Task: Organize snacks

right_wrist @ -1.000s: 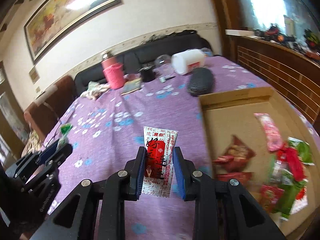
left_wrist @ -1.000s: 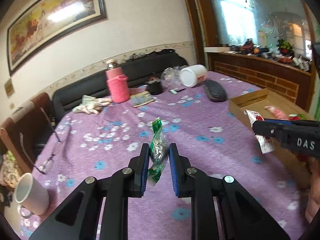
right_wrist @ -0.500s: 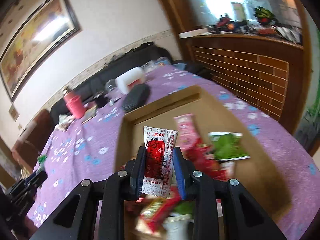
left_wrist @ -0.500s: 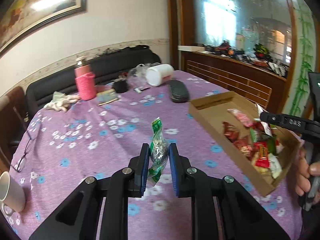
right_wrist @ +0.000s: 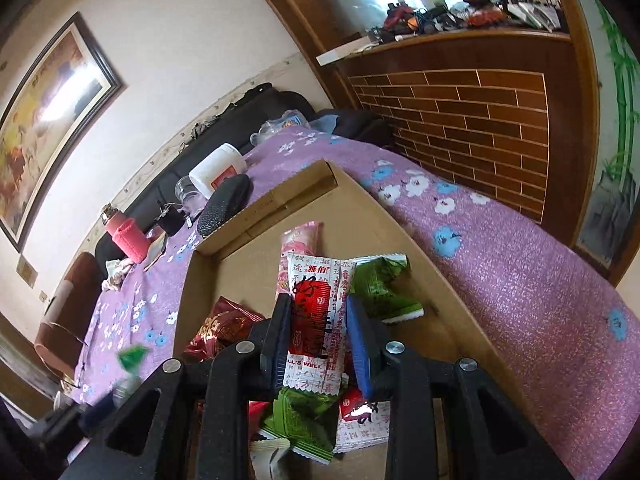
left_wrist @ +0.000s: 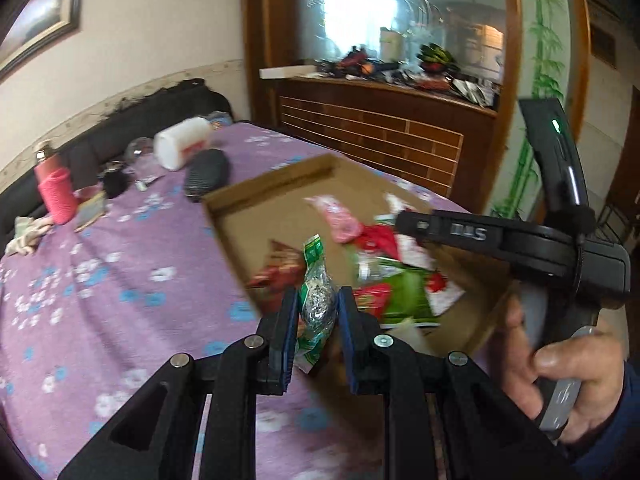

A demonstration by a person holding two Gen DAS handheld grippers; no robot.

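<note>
My left gripper (left_wrist: 318,312) is shut on a green-and-silver candy wrapper (left_wrist: 318,296) and hangs at the near left edge of the open cardboard box (left_wrist: 280,184). In the box lie several snack packets, among them a pink one (left_wrist: 340,220). My right gripper (right_wrist: 316,332) is shut on a white-and-red packet (right_wrist: 320,280) over the middle of the box (right_wrist: 272,200), above a green packet (right_wrist: 380,288) and a dark red one (right_wrist: 224,324). In the left wrist view the right gripper (left_wrist: 404,220) reaches in from the right, held by a hand (left_wrist: 560,364).
The box lies on a purple flowered tablecloth (left_wrist: 120,280). Behind it are a black case (left_wrist: 208,172), a white jar on its side (left_wrist: 182,148) and a pink bottle (left_wrist: 56,192). A wooden brick-pattern partition (right_wrist: 480,120) runs close along the table's far right.
Both grippers have swung right, from over the tablecloth to the box. The right one has rolled and now hovers over the snacks inside. Both grips are unchanged.
</note>
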